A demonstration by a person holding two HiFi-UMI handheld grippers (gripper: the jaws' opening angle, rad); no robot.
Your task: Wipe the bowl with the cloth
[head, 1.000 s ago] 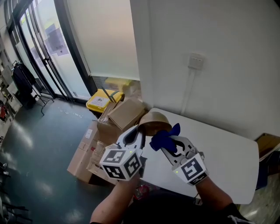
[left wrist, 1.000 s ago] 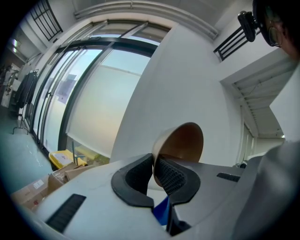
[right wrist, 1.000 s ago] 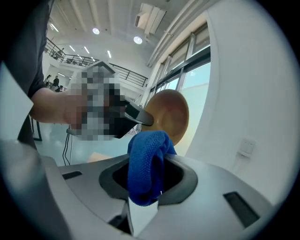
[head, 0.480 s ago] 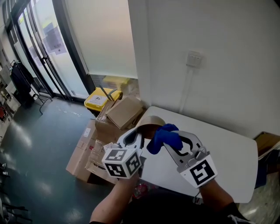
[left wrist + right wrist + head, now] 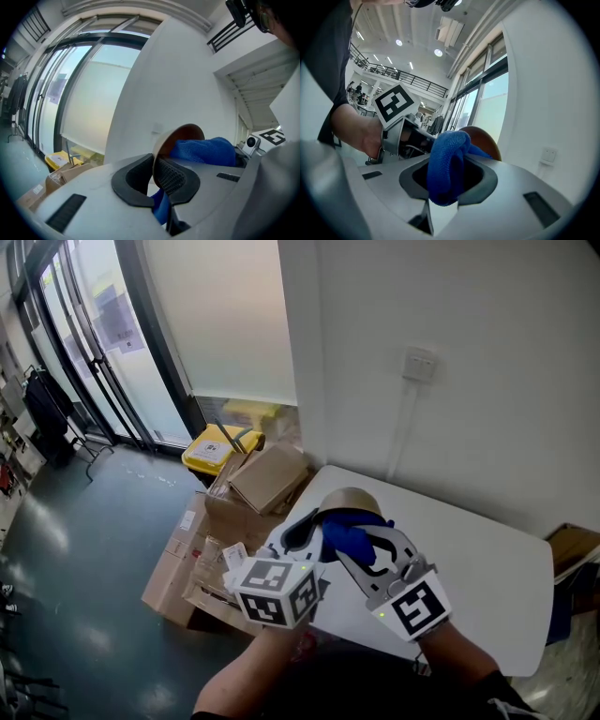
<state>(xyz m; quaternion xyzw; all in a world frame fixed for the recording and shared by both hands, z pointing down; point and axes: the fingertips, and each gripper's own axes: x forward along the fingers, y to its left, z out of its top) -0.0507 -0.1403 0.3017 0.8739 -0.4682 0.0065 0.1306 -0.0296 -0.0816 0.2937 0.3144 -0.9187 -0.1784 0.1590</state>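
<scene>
The left gripper (image 5: 154, 180) has its fingers clenched on the rim of the brown bowl (image 5: 349, 499), holding it tipped on its side in the air above the left corner of the white surface (image 5: 487, 568). The blue cloth (image 5: 446, 168) is pushed into the bowl's mouth, pinched tight in the fingers of the right gripper (image 5: 359, 545). Wiping looks under way. How much of the inside is done cannot be judged, and the outside probably remains.

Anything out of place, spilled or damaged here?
Nothing stands out. The left gripper clamps the tilted bowl by its rim while the right gripper holds the blue cloth inside it; nothing is spilled or broken.
</scene>
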